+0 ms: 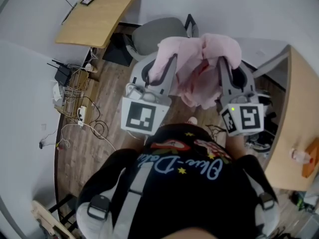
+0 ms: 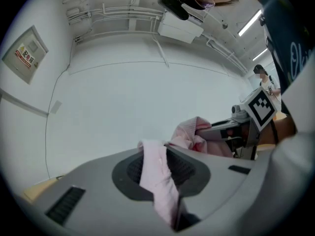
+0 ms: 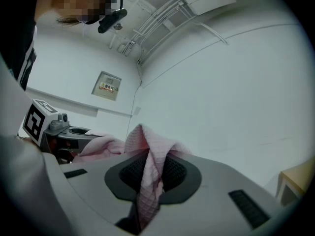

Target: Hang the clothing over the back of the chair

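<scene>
A pink garment point(image 1: 199, 68) hangs stretched between my two grippers, held up in front of the person. My left gripper point(image 1: 160, 66) is shut on one pink edge point(image 2: 157, 178), which runs down between its jaws. My right gripper point(image 1: 225, 59) is shut on another fold point(image 3: 147, 173) of the same cloth. Both point level toward a white wall. A grey office chair point(image 1: 152, 36) stands just beyond the garment on the wooden floor; the cloth partly hides its near side. Each gripper view shows the other gripper with pink cloth bunched at it.
A curved wooden desk point(image 1: 97, 16) stands at the back left, with cables and a power strip point(image 1: 79, 111) on the floor beside it. Another wooden desk point(image 1: 294, 118) runs along the right. A second person point(image 2: 266, 80) stands far off in the left gripper view.
</scene>
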`<state>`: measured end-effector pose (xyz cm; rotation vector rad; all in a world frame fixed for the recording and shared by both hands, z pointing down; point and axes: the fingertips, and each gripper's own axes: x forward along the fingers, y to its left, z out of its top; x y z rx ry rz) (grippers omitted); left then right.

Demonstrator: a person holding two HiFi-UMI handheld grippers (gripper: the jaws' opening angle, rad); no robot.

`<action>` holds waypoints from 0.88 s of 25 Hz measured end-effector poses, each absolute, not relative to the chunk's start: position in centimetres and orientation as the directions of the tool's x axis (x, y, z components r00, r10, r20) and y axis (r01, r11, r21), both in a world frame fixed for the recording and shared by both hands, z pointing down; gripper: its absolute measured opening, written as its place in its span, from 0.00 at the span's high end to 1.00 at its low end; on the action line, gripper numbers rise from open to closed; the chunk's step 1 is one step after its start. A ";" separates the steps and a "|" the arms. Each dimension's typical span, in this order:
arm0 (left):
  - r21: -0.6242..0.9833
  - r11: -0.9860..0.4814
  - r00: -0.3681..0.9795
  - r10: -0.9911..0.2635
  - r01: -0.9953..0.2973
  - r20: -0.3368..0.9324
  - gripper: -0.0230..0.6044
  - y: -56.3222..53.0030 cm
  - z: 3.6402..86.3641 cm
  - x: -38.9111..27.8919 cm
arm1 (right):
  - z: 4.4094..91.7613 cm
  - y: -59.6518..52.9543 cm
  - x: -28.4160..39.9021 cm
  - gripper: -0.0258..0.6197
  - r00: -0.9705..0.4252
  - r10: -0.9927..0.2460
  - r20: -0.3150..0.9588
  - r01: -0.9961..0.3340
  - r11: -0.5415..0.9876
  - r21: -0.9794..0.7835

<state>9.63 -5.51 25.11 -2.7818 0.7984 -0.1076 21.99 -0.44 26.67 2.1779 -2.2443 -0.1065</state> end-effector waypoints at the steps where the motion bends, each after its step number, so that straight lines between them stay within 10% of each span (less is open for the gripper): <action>1: -0.255 -0.810 0.837 -0.547 -0.528 0.005 0.87 -5.6 25.1 9.7 | 26.7 -0.8 22.1 0.89 -0.050 -0.998 -0.040 -0.997 0.048 0.057; 22: -0.261 -0.657 0.676 -0.737 -0.707 0.022 0.87 -8.0 25.6 8.0 | 26.4 -6.7 21.3 0.89 -0.288 -0.956 -0.050 -0.956 0.284 0.078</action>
